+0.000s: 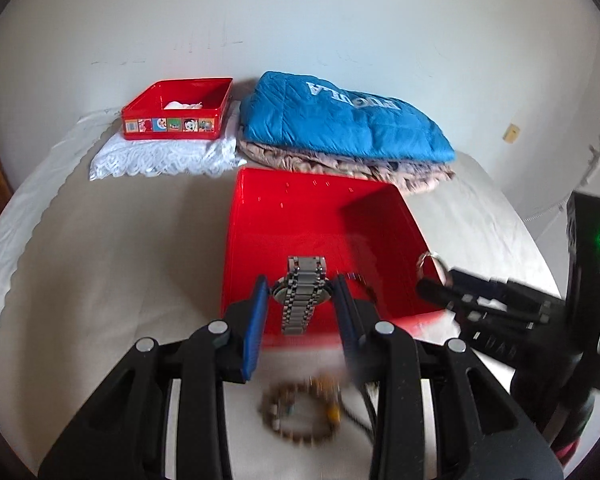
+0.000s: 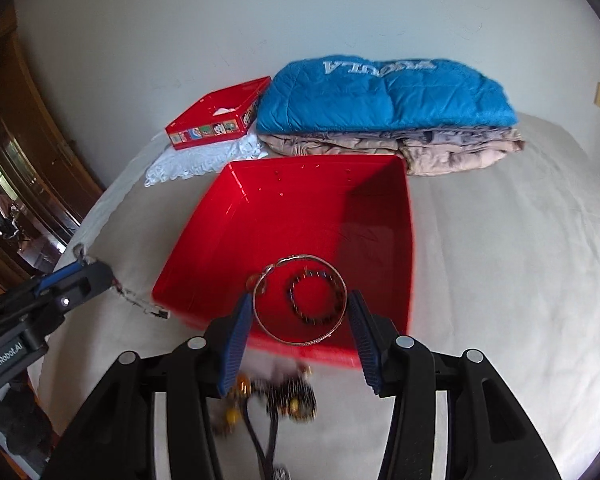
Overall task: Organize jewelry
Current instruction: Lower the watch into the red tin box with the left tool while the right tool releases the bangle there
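Both tongs grip jewelry: left tongs (image 1: 302, 296) a watch (image 1: 301, 294), right tongs (image 2: 300, 312) a bangle (image 2: 300, 300); beads (image 1: 300, 412) below blur.

We see a bed (image 2: 500, 264) bearing an open red tray (image 2: 228, 216), folded quilts (image 2: 440, 152), a lace cloth (image 2: 204, 164) and a blurred beaded bracelet (image 1: 300, 412).

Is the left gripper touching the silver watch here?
Touching. The left wrist view shows both blue pads of the left gripper pressed against the sides of the silver watch, with no gap visible.
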`<state>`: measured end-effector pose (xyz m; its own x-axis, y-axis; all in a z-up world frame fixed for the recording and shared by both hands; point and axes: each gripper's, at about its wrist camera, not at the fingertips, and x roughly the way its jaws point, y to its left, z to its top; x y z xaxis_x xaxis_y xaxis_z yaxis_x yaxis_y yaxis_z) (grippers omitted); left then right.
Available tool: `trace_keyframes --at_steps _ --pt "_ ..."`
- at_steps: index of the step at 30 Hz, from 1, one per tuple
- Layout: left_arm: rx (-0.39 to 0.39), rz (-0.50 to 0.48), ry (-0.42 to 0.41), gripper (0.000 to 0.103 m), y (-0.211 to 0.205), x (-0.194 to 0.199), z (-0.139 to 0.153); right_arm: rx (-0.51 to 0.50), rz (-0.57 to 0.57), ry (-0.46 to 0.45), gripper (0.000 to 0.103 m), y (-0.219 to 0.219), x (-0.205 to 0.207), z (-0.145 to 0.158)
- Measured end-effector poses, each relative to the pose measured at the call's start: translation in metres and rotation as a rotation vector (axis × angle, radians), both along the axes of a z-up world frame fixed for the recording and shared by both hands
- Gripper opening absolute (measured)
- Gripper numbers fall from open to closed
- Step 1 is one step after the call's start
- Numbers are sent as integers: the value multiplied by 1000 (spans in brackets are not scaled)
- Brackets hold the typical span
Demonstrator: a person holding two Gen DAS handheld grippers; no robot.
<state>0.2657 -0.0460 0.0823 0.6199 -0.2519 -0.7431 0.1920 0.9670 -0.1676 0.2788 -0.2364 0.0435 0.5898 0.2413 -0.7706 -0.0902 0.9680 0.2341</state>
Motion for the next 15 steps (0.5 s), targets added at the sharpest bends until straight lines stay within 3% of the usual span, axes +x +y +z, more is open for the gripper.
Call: trace_keyframes --at_steps 7,15 --pt "-38 6 109 32 -9 80 -54 -34 -11 78 49 6 53 -40" --pt "-1 7 176 32 -11 105 -90 -101 -2 101 49 13 68 -62"
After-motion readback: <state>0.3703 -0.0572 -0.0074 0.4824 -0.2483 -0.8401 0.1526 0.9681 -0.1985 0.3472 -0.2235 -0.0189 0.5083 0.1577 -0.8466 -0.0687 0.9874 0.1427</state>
